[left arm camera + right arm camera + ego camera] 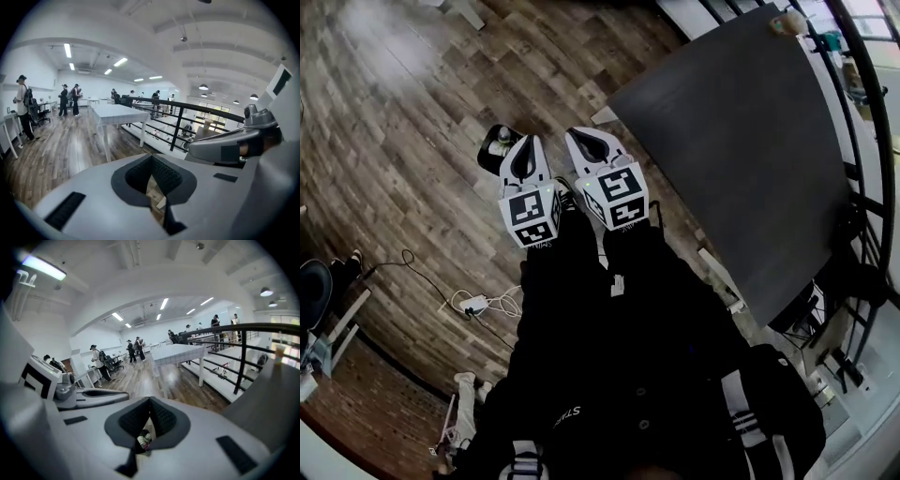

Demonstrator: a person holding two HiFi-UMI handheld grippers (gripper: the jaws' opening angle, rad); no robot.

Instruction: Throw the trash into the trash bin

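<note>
Your left claw (531, 142) and your right claw (577, 139) hang side by side over the wood floor (403, 141). Their tips point away from you and somewhat downward, and the marker cubes face your dark sleeves.

In its own view, your left claw (151, 157) is pressed together with the tips meeting. Only floor shows through the gap behind them. Your right claw (150, 400) is also pressed together at the tips and pinches nothing. A small pale-and-green thing (144, 440) shows through the gap behind its tips, and I cannot tell what it is.

The black trash bin (490, 161) stands on the floor just left of your left claw, partly hidden by it. Pale bits of trash (500, 146) lie inside it.

To your right, the dark counter (741, 141) runs from near to far, with a small round thing (788, 22) at its far corner. On the floor at your near left, a white power strip (472, 304) lies with its cable.

In the claw views, a white table (117, 114) stands far ahead beside a black railing (178, 127). People stand at the far end of the room.
</note>
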